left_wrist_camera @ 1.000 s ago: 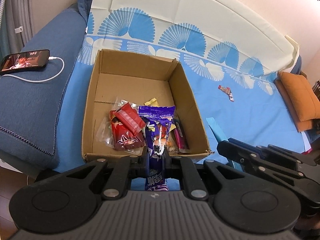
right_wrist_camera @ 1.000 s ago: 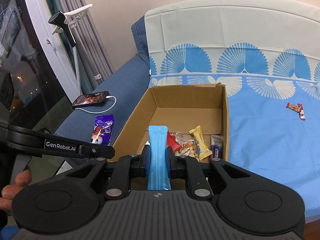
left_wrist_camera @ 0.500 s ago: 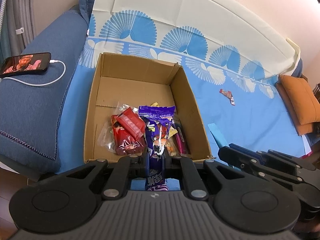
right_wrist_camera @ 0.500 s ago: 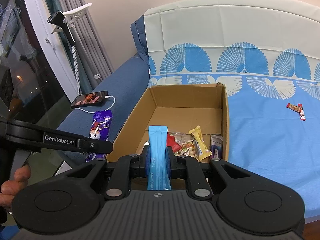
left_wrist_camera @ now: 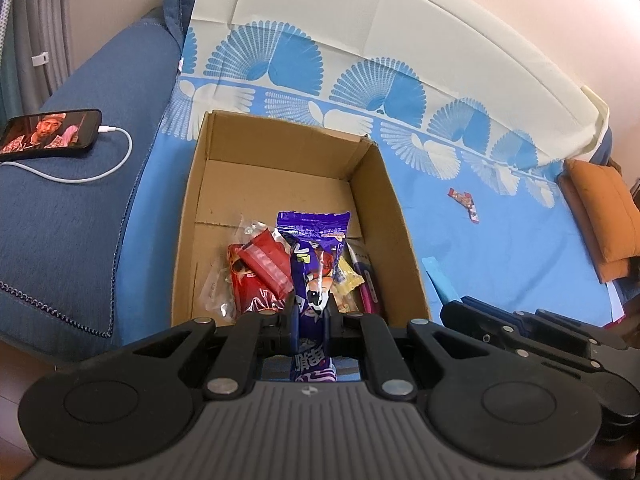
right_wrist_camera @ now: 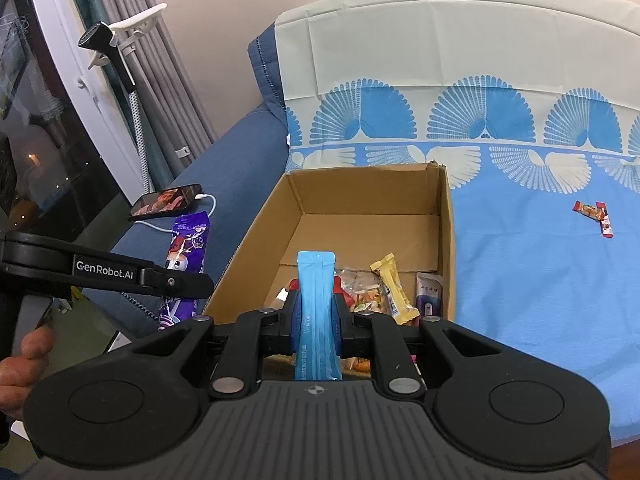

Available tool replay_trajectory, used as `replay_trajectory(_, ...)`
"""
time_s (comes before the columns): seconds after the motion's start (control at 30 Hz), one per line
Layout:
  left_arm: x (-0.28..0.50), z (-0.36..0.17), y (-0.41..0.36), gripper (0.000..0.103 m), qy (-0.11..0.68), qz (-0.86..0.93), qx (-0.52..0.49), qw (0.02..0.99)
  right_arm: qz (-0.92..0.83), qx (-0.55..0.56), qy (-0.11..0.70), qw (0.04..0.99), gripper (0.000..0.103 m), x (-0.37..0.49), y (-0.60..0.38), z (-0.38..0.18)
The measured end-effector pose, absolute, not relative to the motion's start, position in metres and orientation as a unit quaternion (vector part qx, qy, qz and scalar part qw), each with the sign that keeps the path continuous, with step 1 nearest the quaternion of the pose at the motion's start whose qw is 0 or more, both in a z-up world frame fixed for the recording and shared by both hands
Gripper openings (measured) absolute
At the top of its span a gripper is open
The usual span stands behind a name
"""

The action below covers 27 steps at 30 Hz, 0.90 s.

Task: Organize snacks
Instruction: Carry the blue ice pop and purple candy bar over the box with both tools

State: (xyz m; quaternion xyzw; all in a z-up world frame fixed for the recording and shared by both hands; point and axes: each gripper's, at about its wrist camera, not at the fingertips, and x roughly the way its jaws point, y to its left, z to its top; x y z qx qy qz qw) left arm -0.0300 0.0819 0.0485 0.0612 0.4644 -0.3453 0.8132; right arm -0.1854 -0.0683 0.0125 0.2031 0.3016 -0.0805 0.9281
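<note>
Bottom center of left wrist view, left gripper [left_wrist_camera: 311, 312] is clamping purple snack pack [left_wrist_camera: 316, 264] over near edge of cardboard box [left_wrist_camera: 384, 216]. Right gripper [right_wrist_camera: 316, 312] is pinching blue stick pack [right_wrist_camera: 316, 292] at box's near edge. Loose red candy [right_wrist_camera: 596, 216] is lying mid-right on blue sofa cover [right_wrist_camera: 540, 280], well apart from box w/ other snacks.

Both views are evenly and fairly brightly lit by soft indoor light, with only faint shadows inside the cardboard box [left_wrist_camera: 280, 184] and no harsh glare, though the wall toward the upper right of the left wrist frame washes out to a pale pink. Fisheye distortion bends the patterned cloth [left_wrist_camera: 360, 80] into an arc and darkens the extreme corners. At the left of the right wrist view the window [right_wrist_camera: 36, 152] is dark with small reflected lights; focus is sharp throughout, without motion blur.
</note>
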Motion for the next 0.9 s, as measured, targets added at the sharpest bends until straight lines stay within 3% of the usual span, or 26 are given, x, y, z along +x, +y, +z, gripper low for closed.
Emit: replay_trajectory(0.9,0.040,-0.011,0.026,0.011,0.513,-0.333,0.086,0.786,-0.102,0.230,0.344,0.905,0.018,-0.102,-0.112,-0.038)
